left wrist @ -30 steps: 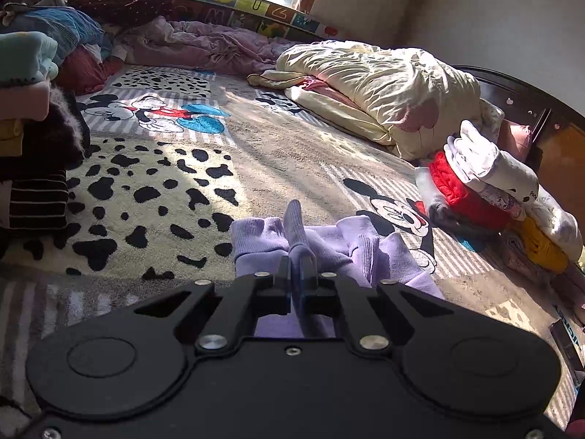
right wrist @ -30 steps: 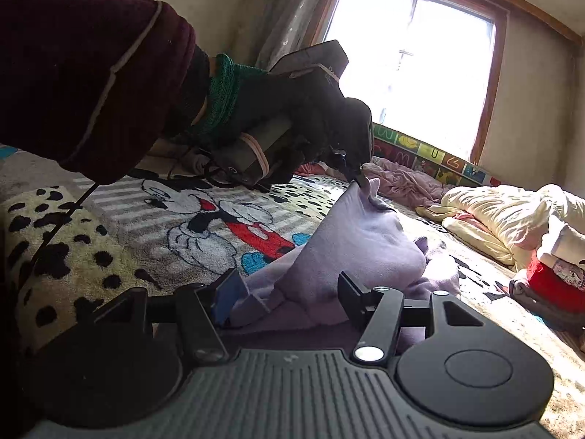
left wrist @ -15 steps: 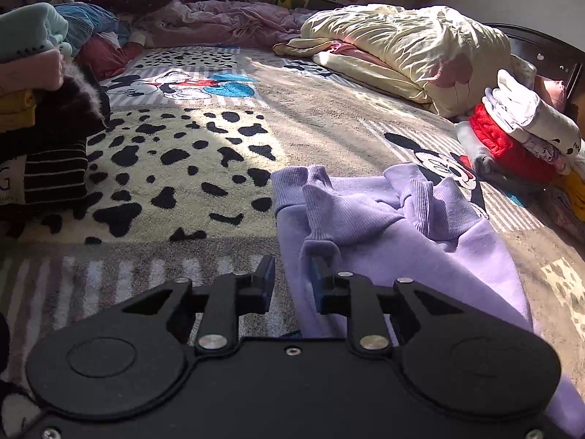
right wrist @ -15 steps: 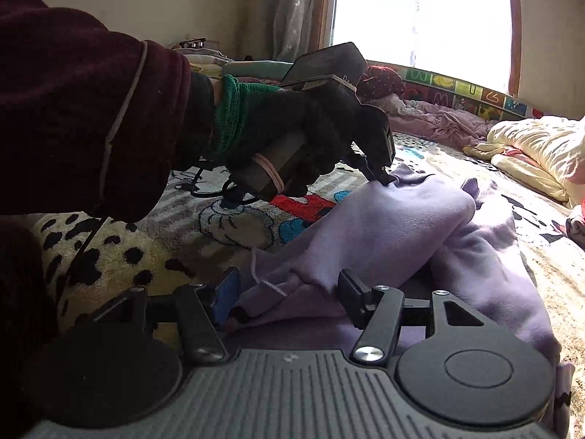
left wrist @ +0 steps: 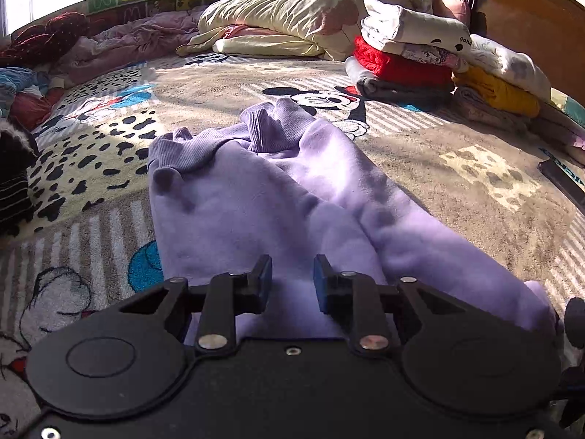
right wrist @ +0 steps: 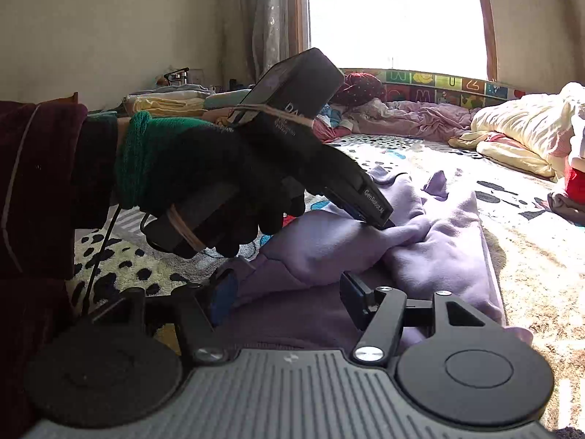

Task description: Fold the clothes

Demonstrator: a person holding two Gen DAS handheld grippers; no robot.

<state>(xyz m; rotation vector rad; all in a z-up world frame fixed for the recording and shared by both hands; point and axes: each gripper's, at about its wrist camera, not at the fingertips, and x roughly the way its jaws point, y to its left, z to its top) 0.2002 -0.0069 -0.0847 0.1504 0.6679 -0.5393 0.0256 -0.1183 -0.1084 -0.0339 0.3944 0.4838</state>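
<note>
Left hand-held gripper [left wrist: 292, 280]: black body, blue pads, jaws standing a little apart with nothing pinched; the pads hover just above the near end of the garment. Seen from the right wrist view, it is carried by a hand in a black glove [right wrist: 219, 179] with a green knit cuff and a dark maroon sleeve [right wrist: 40, 183]; its tip points down at a raised fold of the cloth, whether touching cannot be told.

Right hand-held gripper [right wrist: 289, 292]: black fingers on a grey ribbed body, jaws spread wide. A bunched edge of the garment lies between the fingers; the pads do not visibly press it.

Purple sweatshirt [left wrist: 278, 190]: lilac fleece, ribbed cuffs and hem at the far end, lying lengthwise on the bed directly ahead of both grippers. Far end crumpled, ribbing turned up; middle fairly flat; near end rumpled into folds.

Bed cover [left wrist: 457, 168]: plush blanket, beige ground, black spotted panels, cartoon mouse figures, striped bands. Carries the sweatshirt and all items below.

Stack of folded clothes [left wrist: 409, 55]: right of the sweatshirt, well apart; white on top, red and grey beneath, a yellow piece beside.

Cream quilt [left wrist: 292, 11]: heaped at the far side, behind the stack.

Pink bedding [left wrist: 139, 36]: crumpled along the far edge, under the window [right wrist: 395, 14].

Dark clothes pile [left wrist: 14, 183]: at the left edge, partly out of frame.
</note>
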